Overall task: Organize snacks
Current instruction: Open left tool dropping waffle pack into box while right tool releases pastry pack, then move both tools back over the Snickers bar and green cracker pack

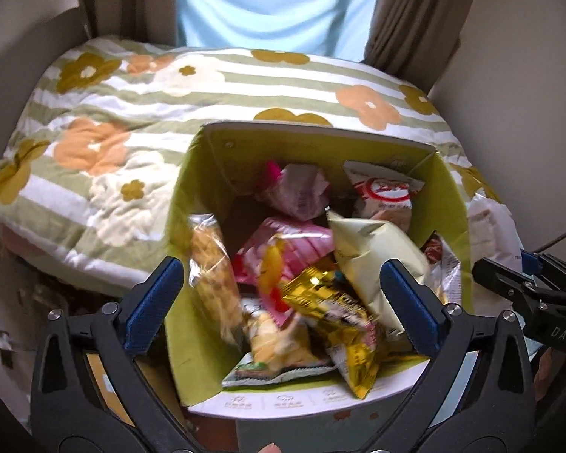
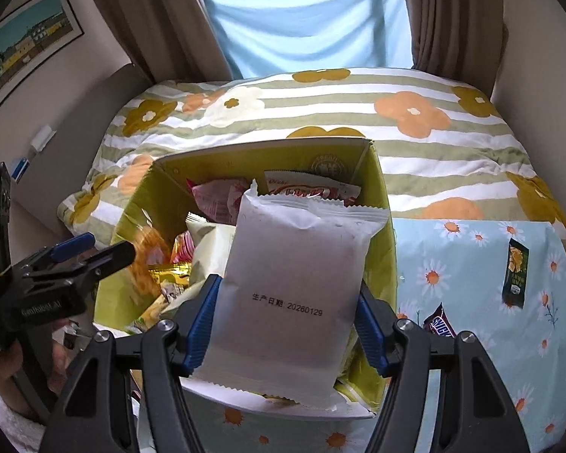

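Note:
A green-lined cardboard box (image 1: 222,158) stands open on the bed and holds several snack packets, among them a gold packet (image 1: 335,313), a pale green bag (image 1: 373,249) and pink packets (image 1: 286,241). My left gripper (image 1: 279,302) is open and empty, just above the box's near side. My right gripper (image 2: 286,324) is shut on a white packet (image 2: 294,283) with a printed date, held over the box (image 2: 381,196). The left gripper shows at the left of the right wrist view (image 2: 94,253). The right gripper shows at the right edge of the left wrist view (image 1: 509,283).
A flowered striped quilt (image 1: 131,113) lies behind the box. A blue daisy cloth (image 2: 471,264) right of the box carries a dark green snack bar (image 2: 515,271) and a Snickers bar (image 2: 439,324). Curtains (image 2: 452,11) and walls close in the back.

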The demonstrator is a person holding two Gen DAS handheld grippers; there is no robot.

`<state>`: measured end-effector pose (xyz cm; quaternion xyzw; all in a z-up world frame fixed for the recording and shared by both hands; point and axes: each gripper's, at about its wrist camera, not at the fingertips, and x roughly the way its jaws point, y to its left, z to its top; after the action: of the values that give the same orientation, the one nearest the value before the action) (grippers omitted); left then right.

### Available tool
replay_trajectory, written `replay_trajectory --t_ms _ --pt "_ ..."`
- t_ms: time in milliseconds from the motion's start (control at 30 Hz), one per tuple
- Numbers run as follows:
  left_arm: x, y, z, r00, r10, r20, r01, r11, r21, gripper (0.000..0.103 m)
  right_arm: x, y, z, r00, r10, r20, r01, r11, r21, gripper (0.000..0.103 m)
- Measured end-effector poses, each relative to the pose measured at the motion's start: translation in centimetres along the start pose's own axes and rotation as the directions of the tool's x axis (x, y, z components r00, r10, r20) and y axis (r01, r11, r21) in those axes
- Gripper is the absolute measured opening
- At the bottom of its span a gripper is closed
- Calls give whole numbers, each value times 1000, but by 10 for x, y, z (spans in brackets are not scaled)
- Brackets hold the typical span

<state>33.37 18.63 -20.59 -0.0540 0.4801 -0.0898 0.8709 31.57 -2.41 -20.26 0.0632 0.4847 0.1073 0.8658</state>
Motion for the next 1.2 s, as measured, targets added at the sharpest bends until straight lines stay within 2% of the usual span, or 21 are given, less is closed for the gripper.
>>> replay_trajectory --t_ms 300,367,400,433,533,933,1200 --pt "-4 13 -11 1000 6 -11 -7 1000 -21 103 7 5 -3 999 25 -19 -26 999 -36 65" --pt "-5 10 -10 1000 1 -2 -1 1000 -17 103 6 5 -2 999 40 -10 -40 998 -44 80" --pt "-4 8 -10 1000 0 -3 0 1000 -13 103 5 5 -3 999 39 -1 -39 998 -51 94" --pt "-3 5 -11 1000 3 -8 -3 1000 -8 103 4 5 -4 1000 30 7 -30 998 -59 98" --pt "-2 0 -13 1000 -6 -14 6 1000 0 103 2 3 -9 1000 -9 20 10 997 -74 98" --pt "1 -13 -22 998 -49 -29 49 999 18 103 -13 -6 -19 999 -37 32 38 999 -38 98" --pt "-10 -41 -19 999 -48 -13 48 997 56 103 -41 -26 -20 996 -33 83 34 999 -10 98"
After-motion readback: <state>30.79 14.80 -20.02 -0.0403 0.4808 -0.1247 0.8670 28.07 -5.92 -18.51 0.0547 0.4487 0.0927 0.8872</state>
